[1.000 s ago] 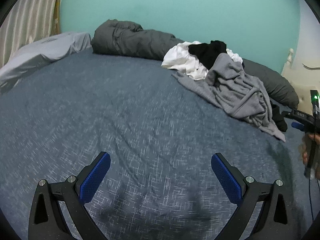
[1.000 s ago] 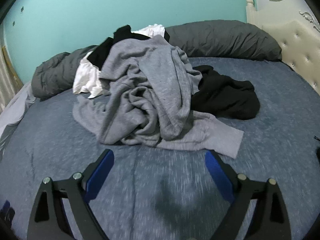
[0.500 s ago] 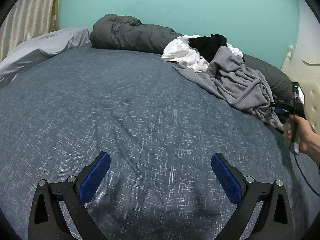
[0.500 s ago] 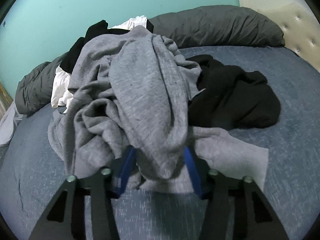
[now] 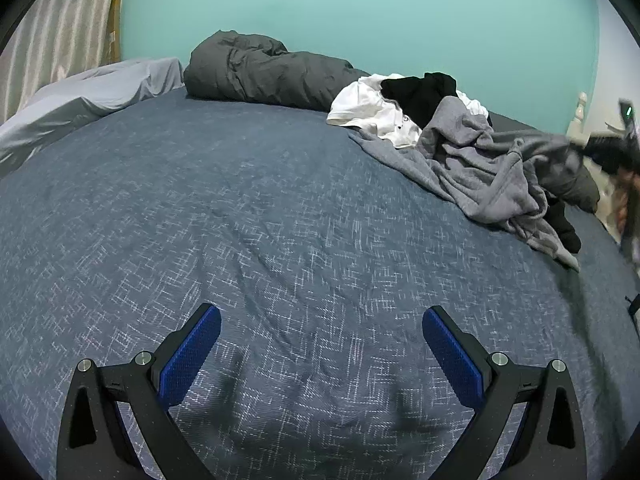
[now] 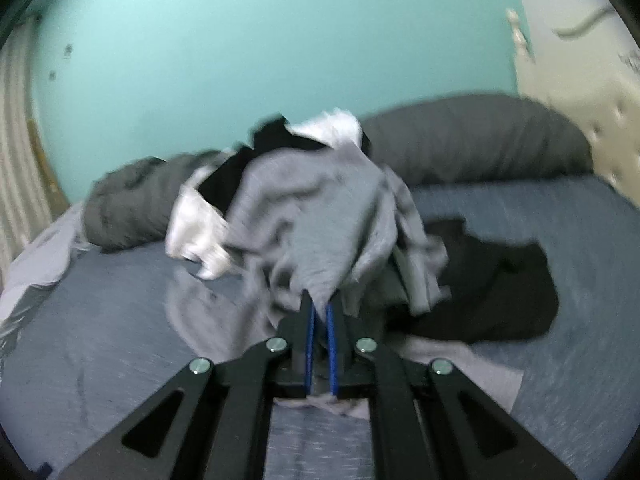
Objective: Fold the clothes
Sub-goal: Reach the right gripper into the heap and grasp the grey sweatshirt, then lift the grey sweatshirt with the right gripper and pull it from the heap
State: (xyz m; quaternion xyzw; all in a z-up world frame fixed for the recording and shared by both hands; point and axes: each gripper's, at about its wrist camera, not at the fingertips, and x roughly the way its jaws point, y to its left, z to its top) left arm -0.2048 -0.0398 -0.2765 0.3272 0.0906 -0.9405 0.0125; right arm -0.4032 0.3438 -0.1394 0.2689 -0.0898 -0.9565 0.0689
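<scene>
A crumpled grey sweatshirt (image 6: 312, 220) lies in a clothes pile on the blue bedspread (image 5: 240, 220). My right gripper (image 6: 318, 304) has its jaws closing tight on a fold of it, and the cloth rises in a peak from the blue pads. In the left wrist view the grey sweatshirt (image 5: 480, 168) stretches right toward the blurred right gripper (image 5: 588, 150). A white garment (image 5: 368, 108) and a black one (image 5: 420, 92) sit at the pile's far side. Another black garment (image 6: 500, 288) lies to the right. My left gripper (image 5: 322, 316) hovers open over bare bedspread, holding nothing.
A dark grey duvet (image 5: 260, 72) runs along the teal wall at the back. A light grey pillow (image 5: 92, 96) lies at the far left. A cream tufted headboard (image 6: 580, 80) stands at the right. A person's hand (image 5: 630, 188) shows at the right edge.
The right gripper went from wide open before the pile to shut on the grey sweatshirt, then pulled it up and back. The left gripper stayed open in place.
</scene>
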